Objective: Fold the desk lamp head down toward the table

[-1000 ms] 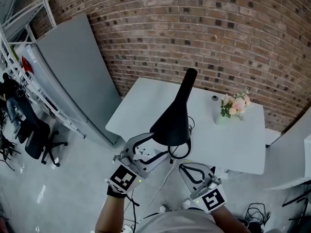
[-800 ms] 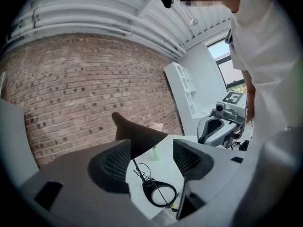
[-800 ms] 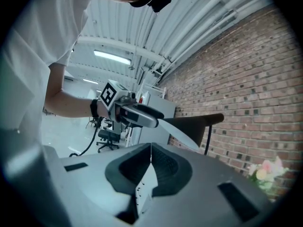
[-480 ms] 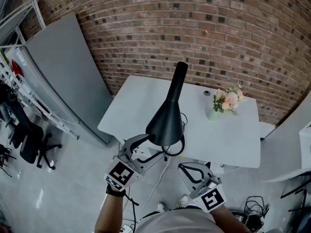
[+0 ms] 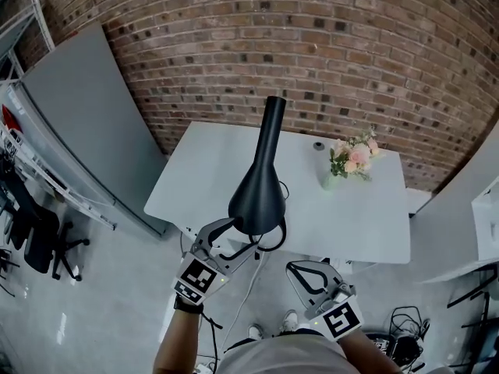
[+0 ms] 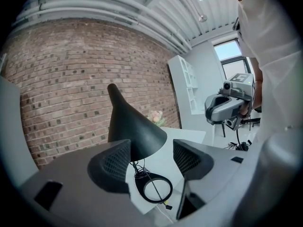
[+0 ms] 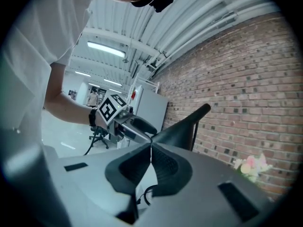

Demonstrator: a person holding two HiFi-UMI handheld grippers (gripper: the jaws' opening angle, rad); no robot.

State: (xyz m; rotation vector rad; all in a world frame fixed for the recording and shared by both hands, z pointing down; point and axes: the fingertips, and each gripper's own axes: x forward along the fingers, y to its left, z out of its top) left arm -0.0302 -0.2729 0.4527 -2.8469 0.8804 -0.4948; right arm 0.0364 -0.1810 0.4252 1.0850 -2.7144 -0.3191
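A black desk lamp stands near the front edge of the white table (image 5: 366,224). Its cone head (image 5: 256,202) points down, and its slim neck (image 5: 270,127) rises behind it. The ring base (image 5: 272,241) lies under the head with a cord coiled in it. My left gripper (image 5: 236,237) is open just below and left of the head's rim. In the left gripper view, the head (image 6: 134,126) and ring base (image 6: 154,188) show beyond the parted left gripper (image 6: 150,151). My right gripper (image 5: 295,269) hangs off the table front, shut on nothing, and the right gripper's (image 7: 151,151) pads meet.
A small vase of pink flowers (image 5: 348,160) and a small dark round object (image 5: 318,146) stand at the table's back right. A brick wall (image 5: 312,45) is behind the table and a grey panel (image 5: 86,123) leans at the left. A cable hangs from the table front to the floor.
The head view has shifted, so the table and lamp sit further left and higher in it. Both grippers keep about the same places relative to the lamp.
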